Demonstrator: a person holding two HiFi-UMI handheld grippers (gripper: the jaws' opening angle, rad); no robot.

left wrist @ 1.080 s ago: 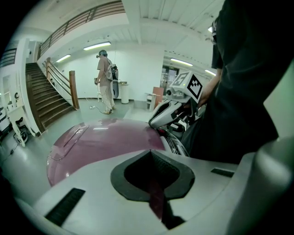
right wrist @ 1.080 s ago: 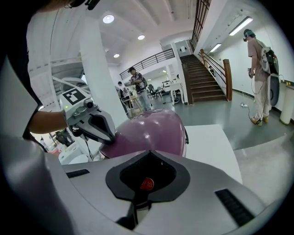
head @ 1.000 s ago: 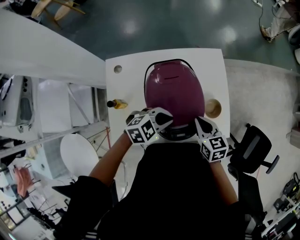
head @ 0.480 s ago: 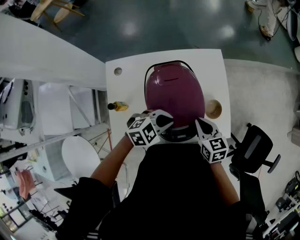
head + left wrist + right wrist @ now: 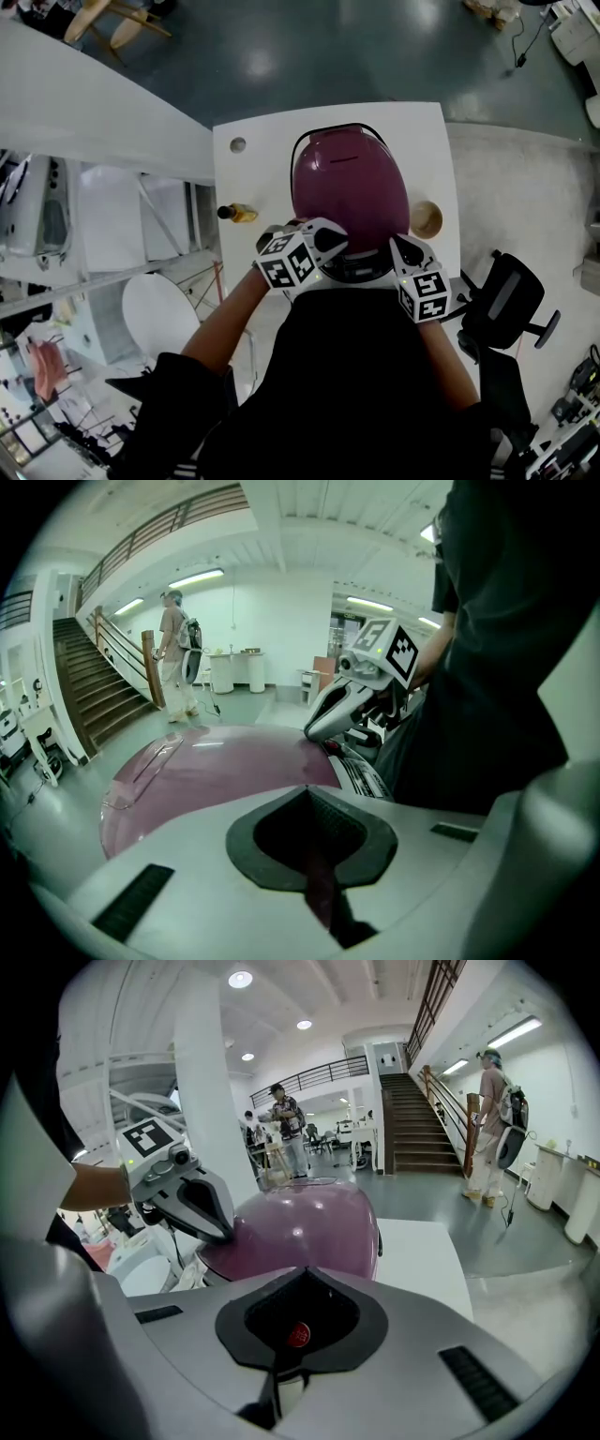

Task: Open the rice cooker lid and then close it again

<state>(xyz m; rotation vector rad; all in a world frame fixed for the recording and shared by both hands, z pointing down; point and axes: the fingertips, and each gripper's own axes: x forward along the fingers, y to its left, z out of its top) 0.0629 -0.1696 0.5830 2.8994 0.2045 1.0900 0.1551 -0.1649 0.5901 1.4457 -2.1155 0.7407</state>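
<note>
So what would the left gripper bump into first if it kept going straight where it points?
Most likely the rice cooker's purple lid: the left gripper, jaws shut, aims down at its near edge. How close it is, I cannot tell.

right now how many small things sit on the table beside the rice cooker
2. A small yellow bottle lies left of the rice cooker; a round tan object sits at its right. More may be hidden under the person's arms.
</note>
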